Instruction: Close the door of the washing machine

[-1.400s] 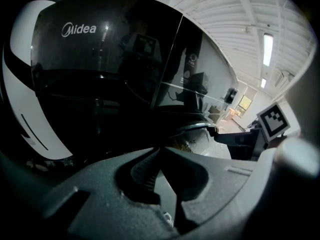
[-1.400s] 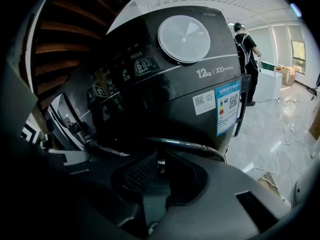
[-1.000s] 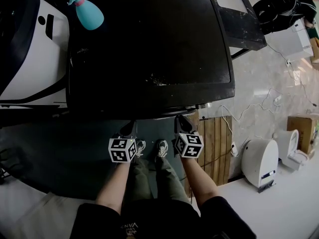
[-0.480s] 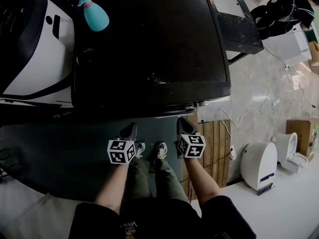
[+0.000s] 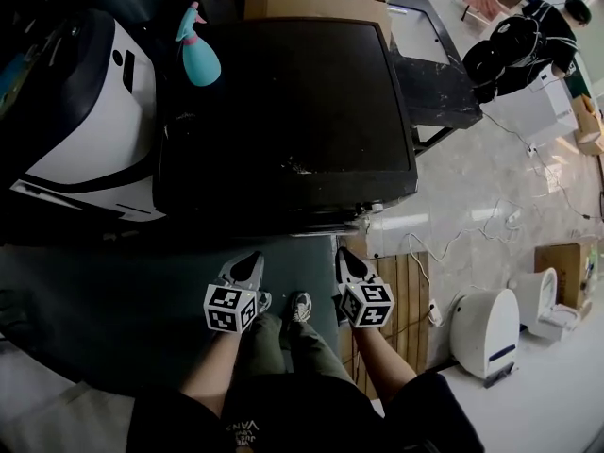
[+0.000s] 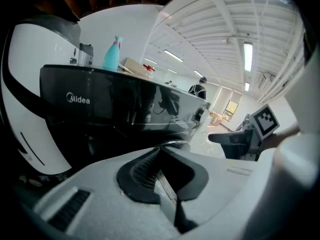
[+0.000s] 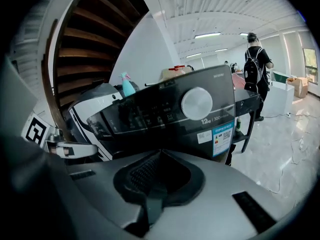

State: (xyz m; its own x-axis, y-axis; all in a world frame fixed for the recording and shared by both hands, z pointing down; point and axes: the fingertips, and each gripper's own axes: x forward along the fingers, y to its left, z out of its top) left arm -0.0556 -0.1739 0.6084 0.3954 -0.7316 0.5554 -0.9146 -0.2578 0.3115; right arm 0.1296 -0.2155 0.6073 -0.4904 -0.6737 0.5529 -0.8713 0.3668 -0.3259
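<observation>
In front of the washing machine point(image 5: 283, 111), you stand on a dark mat point(image 5: 123, 300) with both tools held low, just short of its front edge.

Left gripper point(image 5: 248, 262): jaws pressed together, nothing between them. Right gripper point(image 5: 347, 256): jaws have just been closing and now meet, with nothing between them either. Neither tool touches the machine.

Machine: black, with a flat top that is bare but for a few pale specks near the front edge. The right gripper view shows its dark control panel point(image 7: 165, 114), with a round silver dial point(image 7: 196, 103) and a blue label point(image 7: 223, 139) below it. The left gripper view shows the same front with the brand name. The door is not clear in any view, so you cannot tell whether it is shut.

Surroundings:
- A turquoise spray bottle point(image 5: 198, 55) stands at the machine's back left corner, beside a white appliance point(image 5: 94, 130) with black trim.
- A cardboard box point(image 5: 311, 3) sits behind the machine.
- A black stand point(image 5: 439, 88) adjoins the machine's right side.
- The floor point(image 5: 491, 177) to the right is pale and glossy, crossed by white cables point(image 5: 453, 225).
- Wooden slats point(image 5: 406, 291) lie just right of the mat.
- A small white unit point(image 5: 483, 328) stands further right.

Room: a white ribbed ceiling carries strip lights point(image 6: 247, 56). A person with a backpack point(image 7: 255, 69) stands well beyond the machine.
</observation>
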